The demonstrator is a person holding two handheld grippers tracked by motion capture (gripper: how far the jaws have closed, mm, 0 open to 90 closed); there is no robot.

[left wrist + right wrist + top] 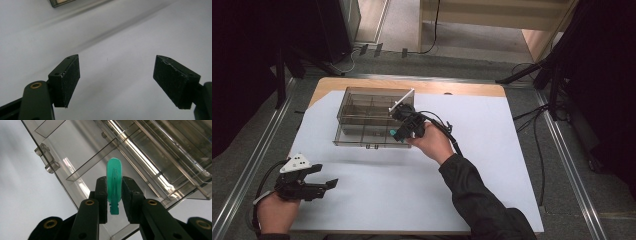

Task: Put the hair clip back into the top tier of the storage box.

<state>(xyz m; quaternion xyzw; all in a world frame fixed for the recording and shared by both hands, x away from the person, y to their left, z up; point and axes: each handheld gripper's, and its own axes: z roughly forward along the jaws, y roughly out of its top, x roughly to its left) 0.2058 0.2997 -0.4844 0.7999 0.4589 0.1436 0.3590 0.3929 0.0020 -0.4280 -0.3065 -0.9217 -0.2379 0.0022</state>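
A clear smoky plastic organizer box [362, 117] with divided compartments sits at the back middle of the white sheet. My right gripper [396, 132] hovers over the box's front right compartments, shut on a small green flat plastic piece [114, 185] with a rounded top; the piece [392, 132] shows as a green speck in the high view. The box's dividers [95, 162] lie just beyond the jaws. My left gripper [328, 179] rests near the table's front left corner, open over bare white sheet, with its pads [68, 80] far apart.
The white sheet [482, 150] covers most of a wooden table [462, 89]. Metal rails [257, 160] run along the floor on both sides. Cables [532, 120] and dark stands lie off to the right. The box's latches [48, 163] jut from its front wall.
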